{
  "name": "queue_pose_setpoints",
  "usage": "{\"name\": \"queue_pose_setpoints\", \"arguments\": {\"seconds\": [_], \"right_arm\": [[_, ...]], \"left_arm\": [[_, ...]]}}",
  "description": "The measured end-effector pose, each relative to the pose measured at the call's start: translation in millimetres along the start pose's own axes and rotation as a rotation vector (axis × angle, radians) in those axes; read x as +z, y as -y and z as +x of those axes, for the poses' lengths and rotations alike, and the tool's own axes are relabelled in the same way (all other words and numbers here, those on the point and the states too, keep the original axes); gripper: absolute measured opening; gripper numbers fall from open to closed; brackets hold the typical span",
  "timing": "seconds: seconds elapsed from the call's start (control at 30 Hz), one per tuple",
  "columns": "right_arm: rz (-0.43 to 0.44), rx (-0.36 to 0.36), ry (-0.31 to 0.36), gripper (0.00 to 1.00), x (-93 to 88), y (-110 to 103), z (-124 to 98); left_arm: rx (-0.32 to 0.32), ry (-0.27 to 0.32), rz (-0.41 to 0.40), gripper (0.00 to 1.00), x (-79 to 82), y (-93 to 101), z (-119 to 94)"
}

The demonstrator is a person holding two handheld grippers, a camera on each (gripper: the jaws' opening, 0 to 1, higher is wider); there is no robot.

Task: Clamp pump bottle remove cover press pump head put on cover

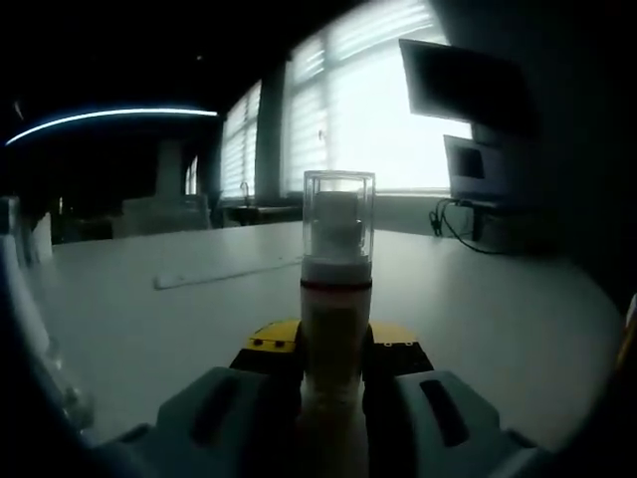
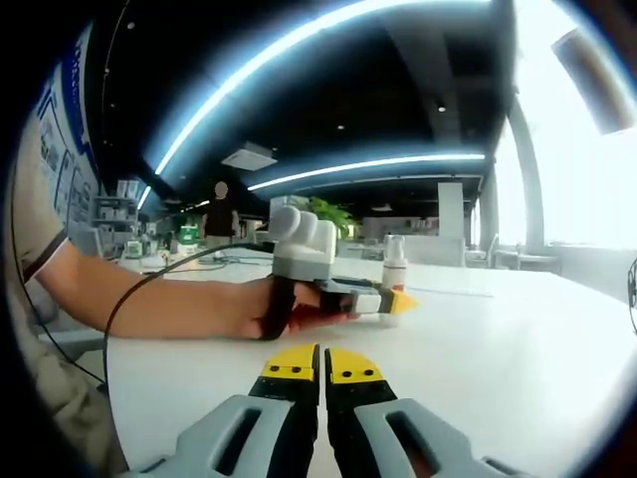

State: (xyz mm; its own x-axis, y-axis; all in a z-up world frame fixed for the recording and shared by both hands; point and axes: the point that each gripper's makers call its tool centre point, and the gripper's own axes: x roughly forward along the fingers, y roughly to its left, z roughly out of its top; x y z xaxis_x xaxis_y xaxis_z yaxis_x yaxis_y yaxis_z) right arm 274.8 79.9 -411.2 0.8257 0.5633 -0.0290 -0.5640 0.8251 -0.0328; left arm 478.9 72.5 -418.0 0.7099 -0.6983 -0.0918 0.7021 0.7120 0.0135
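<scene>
Left gripper view: the left gripper [image 1: 333, 370] has its jaws clenched on the lower body of the bottle [image 1: 335, 309], one yellow-tipped jaw on each side. The bottle stands upright on the white desk [image 1: 498, 309], directly ahead of the camera. A clear cover [image 1: 338, 214] sits on top of the bottle, and the white pump head [image 1: 336, 221] shows through it. A dark band runs round the bottle just below the cover. A long white strip [image 1: 229, 272] lies flat on the desk behind and to the left of the bottle, well apart from it. Bright windows with blinds [image 1: 368, 90] stand beyond the desk, with a dark monitor [image 1: 463, 80] to the right.

Right gripper view: the right gripper [image 2: 322, 366] hovers above the desk with its jaws pressed together, grasping nothing. Farther across the desk, a hand [image 2: 274, 309] holds the left gripper, whose yellow tips meet the bottle. A black cable [image 2: 149, 289] loops over the forearm.
</scene>
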Motion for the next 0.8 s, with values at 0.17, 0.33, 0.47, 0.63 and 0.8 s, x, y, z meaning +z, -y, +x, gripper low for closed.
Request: {"name": "queue_pose_setpoints", "arguments": {"seconds": [0.17, 0.33, 0.47, 0.63, 0.8], "right_arm": [[0.002, 0.001, 0.000, 0.00, 0.1, 0.4, 0.1], [0.003, 0.003, 0.000, 0.00, -0.2, 0.2, 0.2], [0.003, 0.004, 0.000, 0.00, -0.1, 0.2, 0.6], [-0.006, 0.002, -0.002, 0.00, -0.3, 0.1, 0.4], [-0.006, 0.000, -0.002, 0.00, -0.1, -0.8, -0.1]], "left_arm": [[-0.004, 0.007, -0.006, 0.13, 1.4, 1.5, -0.9], [-0.007, 0.005, 0.009, 0.13, 4.0, 3.0, -3.8], [-0.019, 0.021, 0.004, 0.13, 13.7, 7.9, -7.5], [-0.030, 0.040, 0.034, 0.13, 25.1, 11.3, -13.6], [-0.032, 0.057, 0.050, 0.13, 40.3, 11.7, -23.2]]}}
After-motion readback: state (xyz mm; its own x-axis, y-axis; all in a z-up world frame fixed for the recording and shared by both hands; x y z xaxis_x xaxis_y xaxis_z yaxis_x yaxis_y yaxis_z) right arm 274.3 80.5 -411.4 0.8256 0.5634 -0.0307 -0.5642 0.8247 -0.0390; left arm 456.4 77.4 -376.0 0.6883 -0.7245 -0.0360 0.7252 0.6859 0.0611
